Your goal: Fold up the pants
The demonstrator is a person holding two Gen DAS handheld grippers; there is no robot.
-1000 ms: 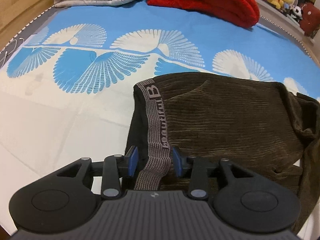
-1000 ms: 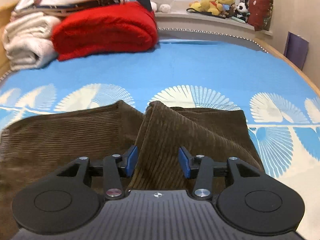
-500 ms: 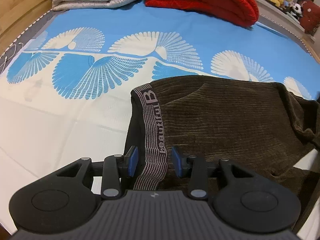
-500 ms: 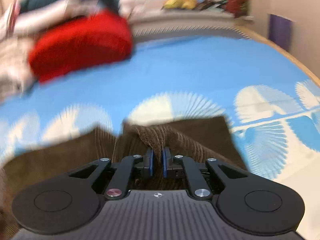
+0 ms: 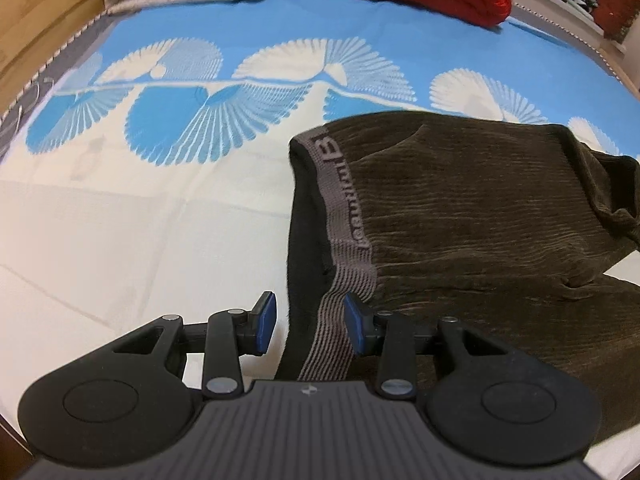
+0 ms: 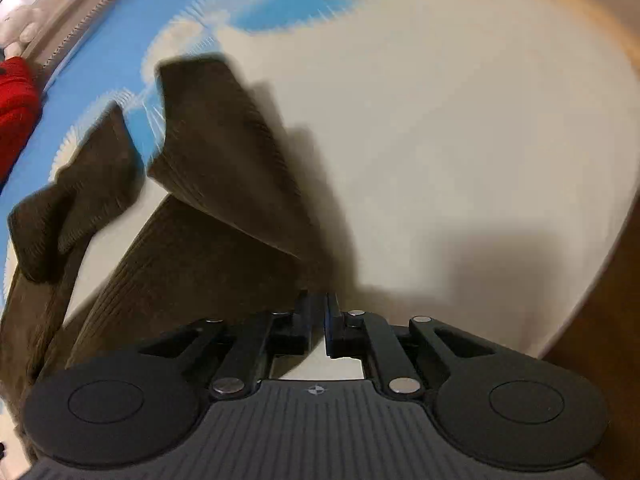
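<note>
The left claw (image 5: 308, 328) is opening, the brown corduroy pants' (image 5: 480, 220) grey waistband (image 5: 340, 304) between its pads; the right claw (image 6: 318, 322) clenches a lifted pant leg (image 6: 224, 152).

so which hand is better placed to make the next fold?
Right. The right gripper is shut on a fold of the pants, lifted off the bed. The left gripper is opening around the waistband, only anchoring.

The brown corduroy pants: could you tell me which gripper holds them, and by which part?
The right gripper pinches a pant-leg edge of the brown corduroy pants; the left gripper, jaws opening, only straddles the waistband.
</note>
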